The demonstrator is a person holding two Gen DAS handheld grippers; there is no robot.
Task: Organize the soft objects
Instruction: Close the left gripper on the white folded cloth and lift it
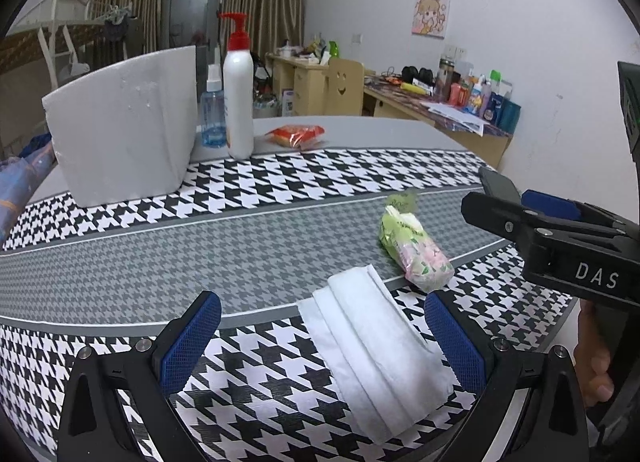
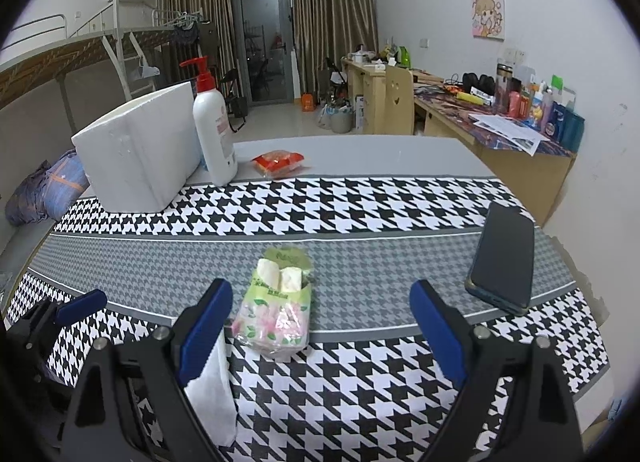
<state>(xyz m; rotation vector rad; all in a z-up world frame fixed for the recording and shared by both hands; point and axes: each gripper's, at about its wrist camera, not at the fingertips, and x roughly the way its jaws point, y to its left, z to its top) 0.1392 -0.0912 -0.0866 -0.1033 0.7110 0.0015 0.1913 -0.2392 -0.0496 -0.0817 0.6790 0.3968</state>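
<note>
A folded white cloth [image 1: 376, 346] lies on the houndstooth tablecloth between the fingers of my open left gripper [image 1: 322, 332], nearer the right finger. In the right wrist view the same white cloth [image 2: 212, 386] shows partly behind the left finger. A green and pink tissue pack [image 1: 416, 250] lies just beyond the cloth. My right gripper [image 2: 322, 322] is open, with the tissue pack [image 2: 276, 310] a little ahead, close to its left finger. A red snack packet [image 1: 296, 134] rests far back, seen as the red packet [image 2: 278, 161] from the right. A white foam box [image 1: 124, 129] stands at the back left.
A white pump bottle [image 1: 239, 89] and a blue spray bottle [image 1: 212, 113] stand beside the foam box. A dark phone [image 2: 504, 258] lies at the right of the table. The right gripper's body [image 1: 560, 238] shows at the left wrist view's right edge. Desks with clutter stand behind.
</note>
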